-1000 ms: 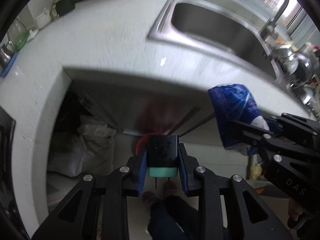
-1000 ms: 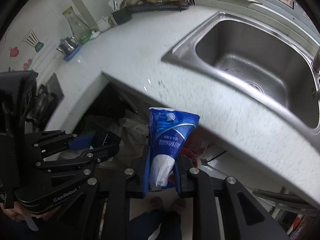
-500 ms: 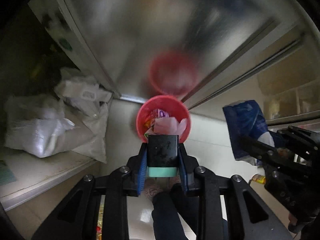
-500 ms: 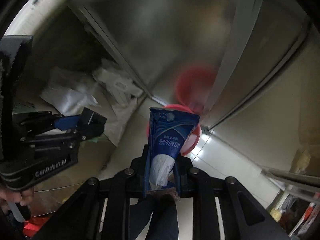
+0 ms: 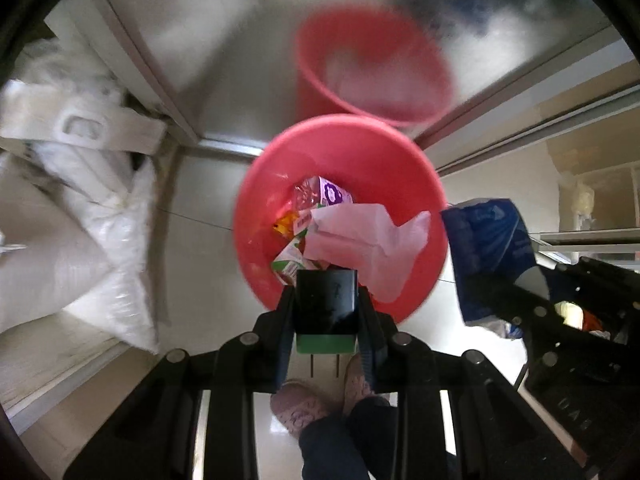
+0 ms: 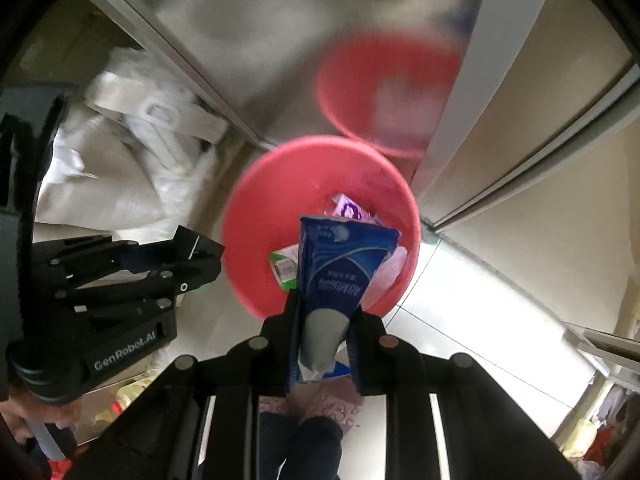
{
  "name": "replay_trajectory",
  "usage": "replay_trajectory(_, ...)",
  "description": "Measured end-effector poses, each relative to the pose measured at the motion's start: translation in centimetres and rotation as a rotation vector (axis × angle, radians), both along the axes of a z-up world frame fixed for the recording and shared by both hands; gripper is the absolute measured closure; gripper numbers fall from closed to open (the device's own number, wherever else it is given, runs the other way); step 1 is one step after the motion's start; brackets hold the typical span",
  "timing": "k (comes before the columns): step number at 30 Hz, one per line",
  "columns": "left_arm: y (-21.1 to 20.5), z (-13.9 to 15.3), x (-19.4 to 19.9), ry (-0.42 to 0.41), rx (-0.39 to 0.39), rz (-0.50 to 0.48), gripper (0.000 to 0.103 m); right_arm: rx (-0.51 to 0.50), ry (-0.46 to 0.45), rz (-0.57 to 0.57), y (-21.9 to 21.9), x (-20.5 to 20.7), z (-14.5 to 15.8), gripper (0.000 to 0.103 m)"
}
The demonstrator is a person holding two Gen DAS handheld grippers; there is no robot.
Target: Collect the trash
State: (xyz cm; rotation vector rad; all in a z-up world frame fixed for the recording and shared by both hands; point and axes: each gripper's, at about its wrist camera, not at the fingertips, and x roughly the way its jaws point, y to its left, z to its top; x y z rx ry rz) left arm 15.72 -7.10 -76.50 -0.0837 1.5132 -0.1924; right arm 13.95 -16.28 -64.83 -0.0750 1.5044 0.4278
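A red trash bin (image 5: 280, 184) stands on the floor below me, holding cartons, wrappers and a white tissue (image 5: 360, 236). It also shows in the right wrist view (image 6: 256, 220). My left gripper (image 5: 326, 300) is shut on a black box with a green end (image 5: 326, 308), held just above the bin's near rim. My right gripper (image 6: 324, 320) is shut on a blue and white plastic wrapper (image 6: 340, 268), held over the bin. The wrapper also shows in the left wrist view (image 5: 488, 240), to the right of the bin.
A shiny metal cabinet door (image 5: 240, 40) behind the bin reflects it. White sacks (image 5: 80, 220) lie in the open cabinet at left. The person's slippers (image 5: 296, 404) stand on the tiled floor beneath the grippers.
Both grippers have dropped from counter height toward the floor and closed in over the red bin. Each still holds its item.
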Motion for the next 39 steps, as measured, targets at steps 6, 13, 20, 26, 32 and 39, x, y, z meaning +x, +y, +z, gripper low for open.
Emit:
replay_trajectory(6, -0.6, -4.0, 0.8, 0.01, -0.009, -0.002, 0.077, -0.012, 0.018, -0.007, 0.3, 0.8, -5.1, 0.084)
replay_trajectory(13, -0.4, -5.7, 1.1, -0.001, -0.011, -0.02, 0.077, -0.019, 0.009, 0.022, -0.7, 0.5, -6.7, 0.084)
replay_trajectory(20, -0.2, -6.2, 1.0, -0.013, -0.003, -0.039, 0.062, -0.052, -0.038, 0.059, -0.3, -0.1, -7.2, 0.055)
replay_trajectory(26, 0.9, -4.7, 0.5, -0.014, 0.022, -0.041, 0.027, -0.065, -0.082, 0.028, -1.8, -0.4, -6.0, 0.022)
replay_trajectory(32, 1.5, 1.2, -0.9, -0.085, 0.032, -0.057, 0.021, -0.073, -0.104, 0.002, -2.6, -1.5, -1.9, 0.007)
replay_trajectory(39, 3.2, 13.2, -2.3, -0.143, 0.022, 0.003, 0.02, -0.028, -0.133, -0.086, -3.1, -2.5, 8.7, 0.006)
